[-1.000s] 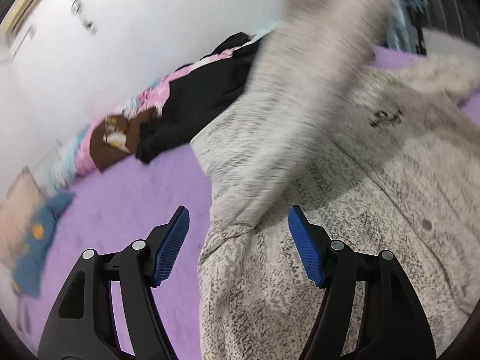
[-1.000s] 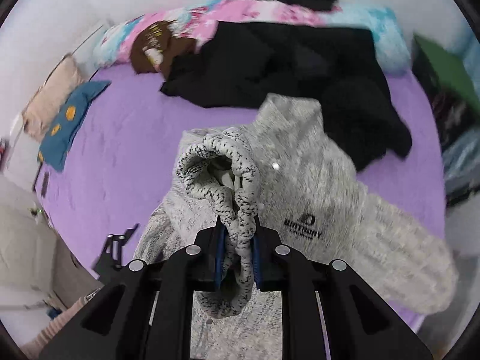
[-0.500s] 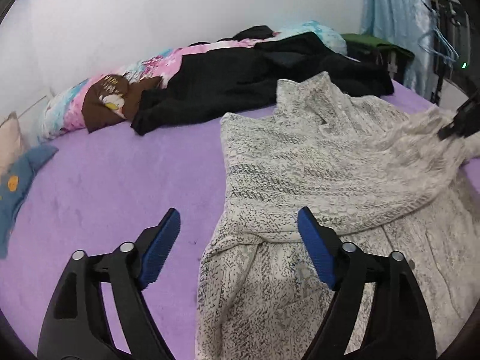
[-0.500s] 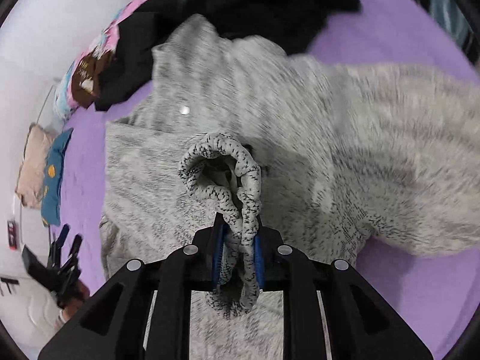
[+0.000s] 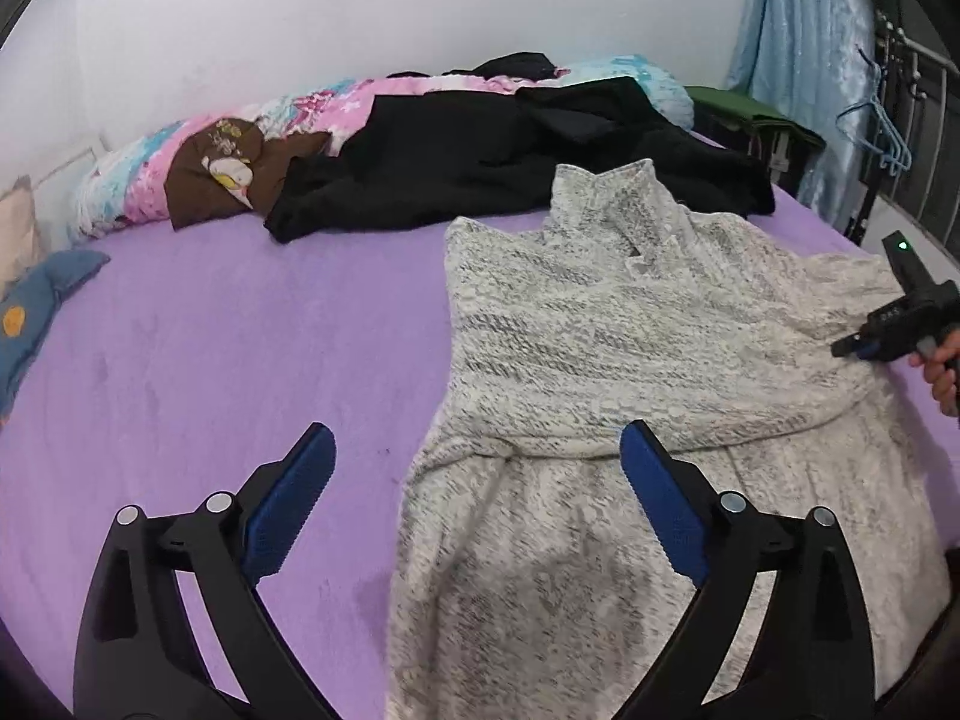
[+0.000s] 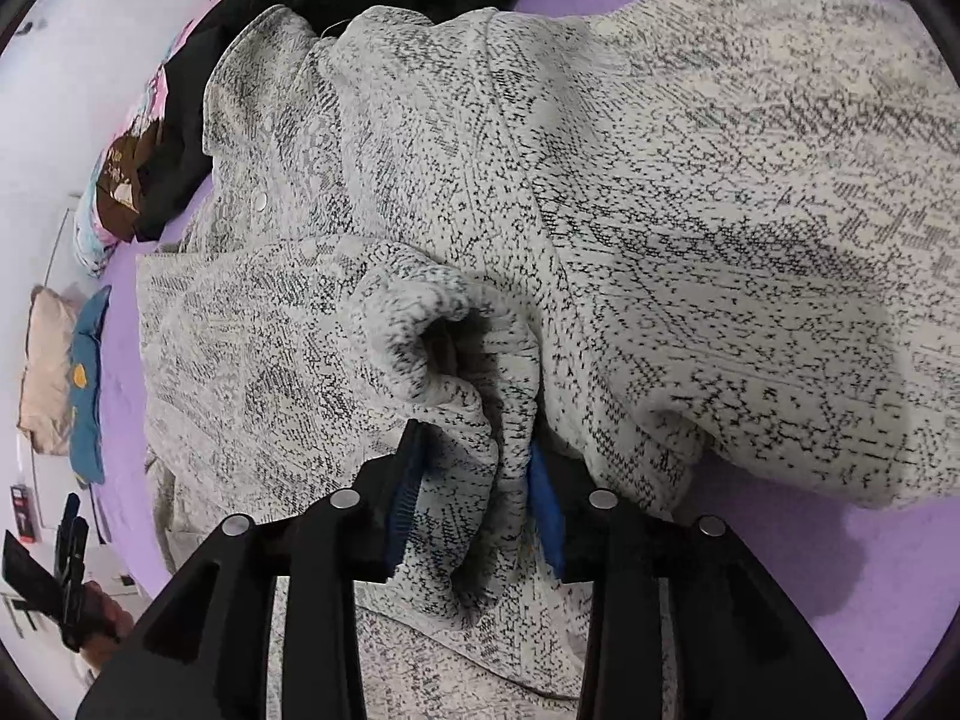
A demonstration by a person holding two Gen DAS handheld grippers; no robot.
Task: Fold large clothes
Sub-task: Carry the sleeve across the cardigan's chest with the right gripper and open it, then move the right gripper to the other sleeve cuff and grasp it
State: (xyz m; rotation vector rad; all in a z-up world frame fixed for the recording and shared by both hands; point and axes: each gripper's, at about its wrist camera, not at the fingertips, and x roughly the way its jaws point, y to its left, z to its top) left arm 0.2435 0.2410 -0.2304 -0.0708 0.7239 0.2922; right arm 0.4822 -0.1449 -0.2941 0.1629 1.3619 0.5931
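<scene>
The grey knitted sweater (image 5: 630, 324) lies spread on the purple bed (image 5: 210, 348), toward its right side in the left wrist view, collar pointing to the wall-side edge. One sleeve is folded across the body. Its cuff (image 6: 444, 360) bunches up in the right wrist view between the blue pads of the right gripper (image 6: 474, 486). The jaws of that gripper are opening with the cuff still between them; the knit seems to brush both pads, but whether they still press on it is hard to tell. A second ago the cuff was pinched tight and held high above the bed; now it rests on the sweater's body.

The left gripper (image 5: 474, 498) hovers over the sweater's lower left edge, its jaws opening and standing wide apart with nothing between them; they were narrower a second ago, and the sleeve that blurred across that view then has settled flat.

The sweater's hem runs out of the frame at the bottom of the left wrist view, and the gripper frames hide part of the cloth in both views. The person's right hand (image 5: 939, 360) is cut off at the frame edge. Along the wall-side edge of the bed lie black clothes (image 5: 492, 156) and a flowered pink-and-blue bolster (image 5: 312, 114); a blue cushion (image 5: 30, 306) sits at the left edge.
</scene>
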